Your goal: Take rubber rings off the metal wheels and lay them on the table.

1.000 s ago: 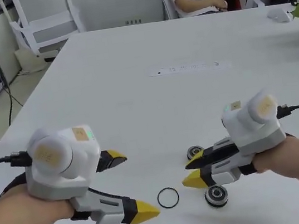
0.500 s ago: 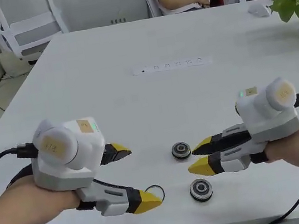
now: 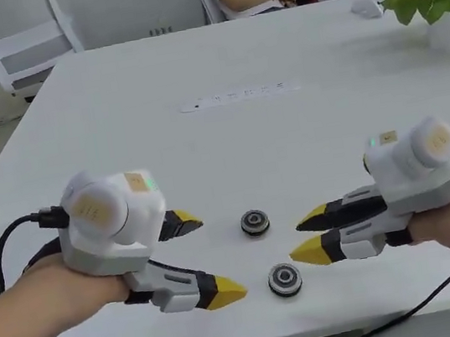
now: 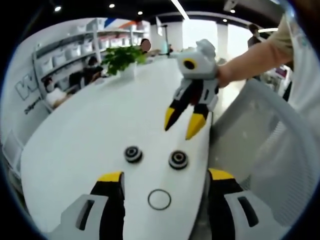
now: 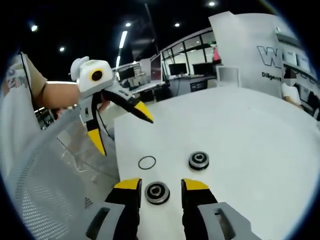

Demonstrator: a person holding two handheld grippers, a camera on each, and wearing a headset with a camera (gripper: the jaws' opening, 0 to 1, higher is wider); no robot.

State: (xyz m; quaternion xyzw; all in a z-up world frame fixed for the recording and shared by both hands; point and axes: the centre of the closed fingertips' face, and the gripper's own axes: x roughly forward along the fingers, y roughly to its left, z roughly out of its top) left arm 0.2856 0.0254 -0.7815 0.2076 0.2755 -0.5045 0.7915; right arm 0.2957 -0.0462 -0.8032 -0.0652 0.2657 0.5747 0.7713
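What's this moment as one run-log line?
left gripper: open, rubber ring loose on table ahead | right gripper: open, aimed at near metal wheel | far metal wheel: untouched

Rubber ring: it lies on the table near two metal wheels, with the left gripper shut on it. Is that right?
No: the left gripper is open, the rubber ring lying free between its jaws, as the left gripper view shows.

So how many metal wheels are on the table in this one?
2. The far wheel lies farther out on the table; the near wheel sits by the front edge, just ahead of the right tool. No others seem hidden.
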